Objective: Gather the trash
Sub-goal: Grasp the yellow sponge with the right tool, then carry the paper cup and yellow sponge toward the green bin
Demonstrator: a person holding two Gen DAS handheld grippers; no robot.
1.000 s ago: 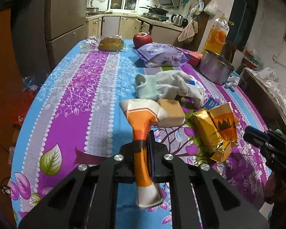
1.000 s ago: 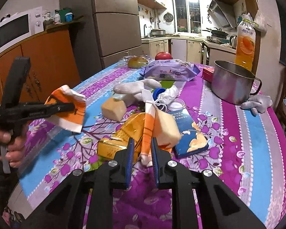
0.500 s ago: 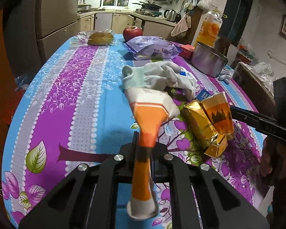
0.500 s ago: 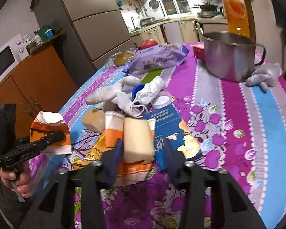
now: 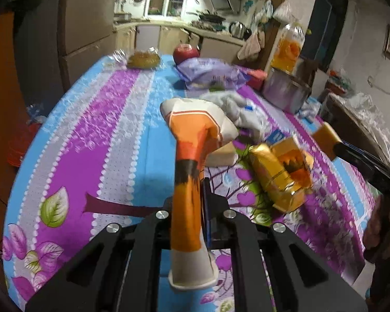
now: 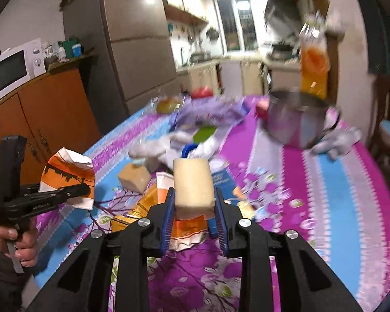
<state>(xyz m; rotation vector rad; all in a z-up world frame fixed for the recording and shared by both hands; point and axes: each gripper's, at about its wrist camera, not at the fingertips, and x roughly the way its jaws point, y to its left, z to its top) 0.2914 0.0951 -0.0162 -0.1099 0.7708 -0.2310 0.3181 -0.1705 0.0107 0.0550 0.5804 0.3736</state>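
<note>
My left gripper [image 5: 191, 197] is shut on a crumpled orange and white paper carton [image 5: 192, 161] and holds it above the flowered tablecloth [image 5: 96, 135]; it also shows in the right wrist view [image 6: 69, 174]. My right gripper [image 6: 193, 208] is shut on a pale yellow sponge block [image 6: 193, 184], lifted off the table; the block also shows in the left wrist view [image 5: 326, 140]. A crushed gold and orange carton [image 5: 280, 171] and a tan block [image 6: 134, 176] lie on the cloth. An orange and white wrapper [image 6: 186, 231] lies under the right gripper.
White gloves [image 5: 236, 104], a purple snack bag [image 5: 210, 74], a red apple [image 5: 186, 50], wrapped bread [image 5: 143, 59], a steel pot [image 6: 296, 119], an orange juice bottle [image 6: 313, 67] and a blue booklet [image 6: 222, 179] are on the table. Table edges lie left and near.
My right gripper opened, dropped the orange and white wrapper, closed on the yellow sponge block and lifted it. My left gripper kept hold of its carton and shifted slightly.
</note>
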